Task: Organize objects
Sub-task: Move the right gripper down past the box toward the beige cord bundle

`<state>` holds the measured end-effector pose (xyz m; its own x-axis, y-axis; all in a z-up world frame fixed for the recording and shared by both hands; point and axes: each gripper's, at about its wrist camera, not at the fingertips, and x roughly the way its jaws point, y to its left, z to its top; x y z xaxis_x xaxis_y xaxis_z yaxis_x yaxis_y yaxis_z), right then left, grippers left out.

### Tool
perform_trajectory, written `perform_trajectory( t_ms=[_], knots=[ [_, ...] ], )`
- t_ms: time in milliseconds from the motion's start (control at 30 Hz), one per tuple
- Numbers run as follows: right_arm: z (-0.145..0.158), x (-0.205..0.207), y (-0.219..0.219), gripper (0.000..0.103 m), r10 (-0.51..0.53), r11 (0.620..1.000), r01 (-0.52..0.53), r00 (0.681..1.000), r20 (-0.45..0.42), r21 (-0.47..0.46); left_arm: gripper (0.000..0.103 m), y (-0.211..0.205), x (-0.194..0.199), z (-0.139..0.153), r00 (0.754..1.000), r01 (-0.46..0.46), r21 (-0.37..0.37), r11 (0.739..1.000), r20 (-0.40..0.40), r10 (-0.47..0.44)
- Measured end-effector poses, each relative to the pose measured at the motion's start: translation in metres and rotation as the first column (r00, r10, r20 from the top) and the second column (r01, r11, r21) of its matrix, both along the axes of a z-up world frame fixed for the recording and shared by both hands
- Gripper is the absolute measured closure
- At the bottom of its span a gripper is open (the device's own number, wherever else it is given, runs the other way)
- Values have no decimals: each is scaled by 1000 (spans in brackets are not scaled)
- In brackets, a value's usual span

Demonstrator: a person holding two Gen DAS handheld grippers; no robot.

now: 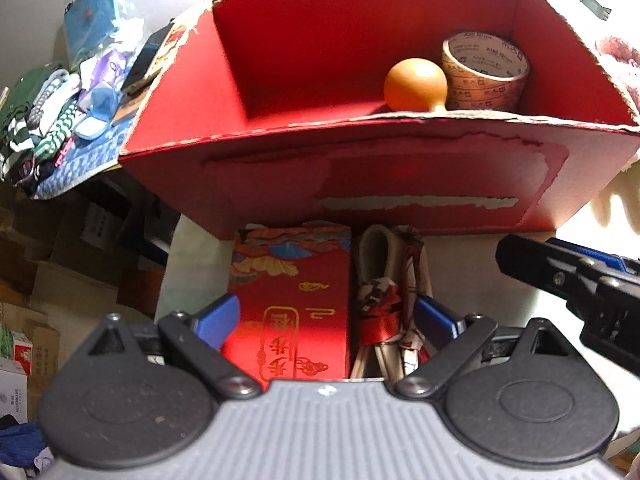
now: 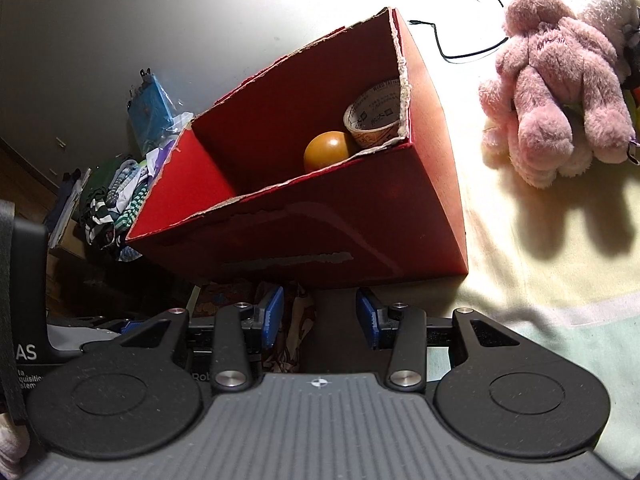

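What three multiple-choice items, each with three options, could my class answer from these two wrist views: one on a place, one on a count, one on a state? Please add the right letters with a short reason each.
1. Where does the tape roll lie?
A. inside the red box, in its right corner
B. on the cloth beside the plush toy
C. between the left gripper's fingers

2. How many things show inside the red box?
A. none
B. two
C. five

3. How do the fingers of the left gripper stand?
A. shut tight with nothing between
C. one finger missing
B. spread apart, with a red packet and a patterned strap in front between them

Answers: 1 A, the roll leans in the box's right corner. 2 B, only the roll and an orange ball show. 3 B, both blue pads sit wide apart.
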<state>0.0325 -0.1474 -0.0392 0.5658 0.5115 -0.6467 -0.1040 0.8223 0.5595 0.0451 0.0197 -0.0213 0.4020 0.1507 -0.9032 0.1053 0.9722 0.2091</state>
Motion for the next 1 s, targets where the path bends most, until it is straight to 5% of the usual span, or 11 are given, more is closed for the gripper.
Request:
perform_trajectory(
  t_ms=[1000],
  knots=[
    [-20,12,7,59,46,997,-39,993,-108,64,9,24,-2,-9,998,46,-96,994,-30,-50]
  ],
)
